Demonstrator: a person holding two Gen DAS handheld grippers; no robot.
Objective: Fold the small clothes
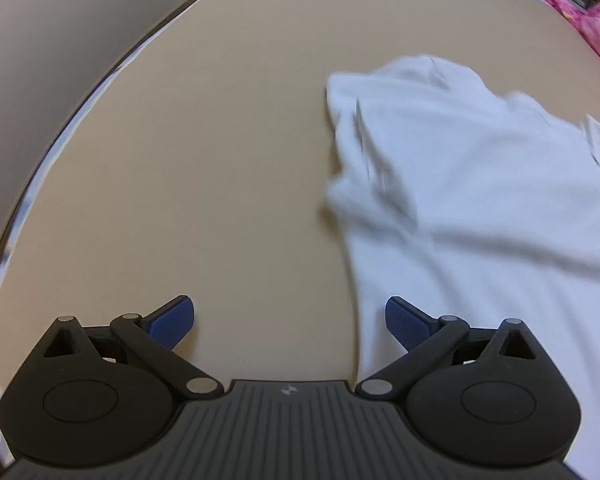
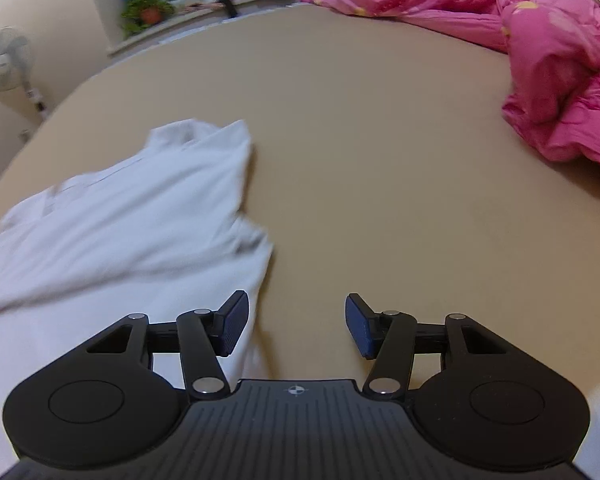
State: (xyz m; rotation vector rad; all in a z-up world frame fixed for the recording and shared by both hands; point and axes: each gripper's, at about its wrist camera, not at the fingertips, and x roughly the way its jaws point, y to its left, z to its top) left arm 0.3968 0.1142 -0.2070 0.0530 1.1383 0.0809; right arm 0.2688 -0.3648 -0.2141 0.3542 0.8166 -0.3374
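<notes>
- the left hand-held gripper [image 1: 290, 320] hovers with its jaws spread wide and nothing between them; its left pad is over the bare tan bed surface [image 1: 220, 160], its right pad just at the edge of the white garment [image 1: 480, 200].
- the white garment lies spread on the bed between the two grippers: to the right in the left wrist view, to the left in the right wrist view [image 2: 112, 220]. a sleeve-like flap sticks out on each side, and a collar or neck area seems to sit at the far end, though blur makes that hard to settle.
- judged from its soft creases, the cloth is light, limp and thin. it should drape and slide easily, will not hold a shape by itself, and is in no way fragile.
- good places to take hold are probably the hem corners nearest the grippers or the side seams, pinching a single edge so that only one layer lifts.
- the right hand-held gripper [image 2: 296, 324] has its jaws partly apart and empty; its left pad overlaps the garment's edge, its right pad is over bare bed.
- a crumpled pink quilt [image 2: 560, 80] lies well apart at the far right of the bed.
</notes>
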